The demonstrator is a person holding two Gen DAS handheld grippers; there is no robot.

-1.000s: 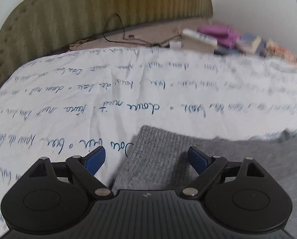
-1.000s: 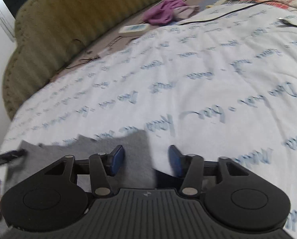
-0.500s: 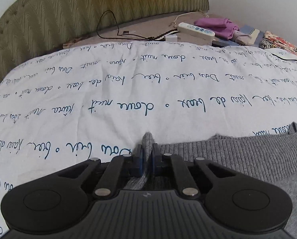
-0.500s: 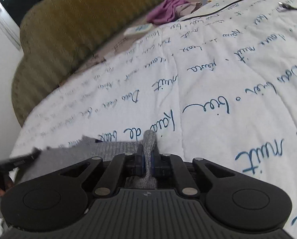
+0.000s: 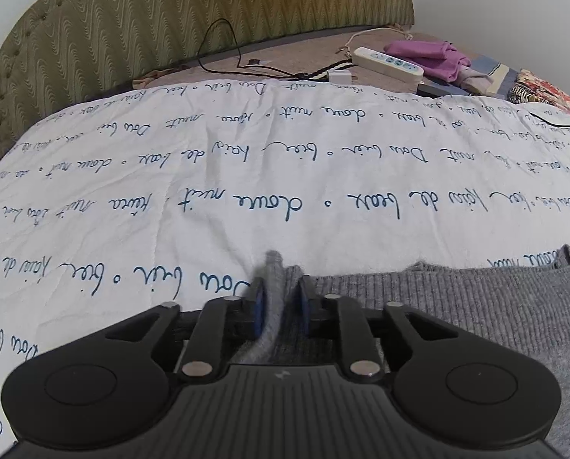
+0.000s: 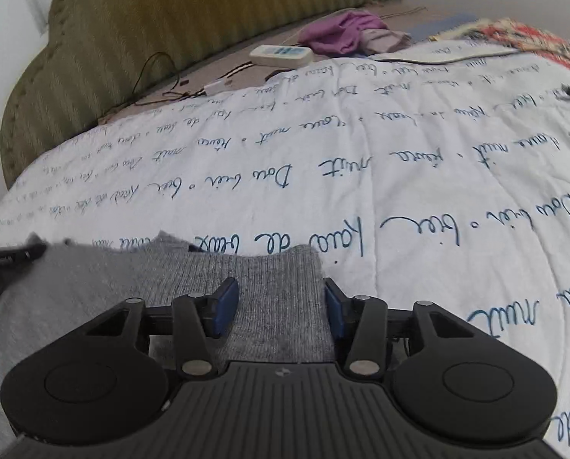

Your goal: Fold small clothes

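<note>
Half a second ago both my pairs of fingers were pinched tight on the grey knit garment; now both are parting. My left fingers (image 5: pixel 279 296) have a raised ridge of the grey knit garment (image 5: pixel 457 306) standing between the blue pads (image 5: pixel 259 306); the left pad seems to touch the fold while a gap shows at the right pad, so the pinch is loosening as they open. My right fingers (image 6: pixel 281 308) stand much wider, also opening, and the garment's ribbed corner (image 6: pixel 277 279) lies flat under and between them, with neither pad pressing on it.

The garment rests on the near part of the bed, spread across the white quilt (image 5: pixel 246 160) with blue handwriting. In the right view it stretches away to the left, where the tip of my other tool (image 6: pixel 9 256) shows at its far left edge.

Far off, beyond the quilt, an olive headboard (image 5: pixel 151 26) curves behind the bed. Near it lie a black cable (image 5: pixel 223 46), a white power strip (image 5: pixel 386 62) and a crumpled purple cloth (image 5: pixel 426 53), with a patterned red fabric (image 5: pixel 549 93) at the far right.
</note>
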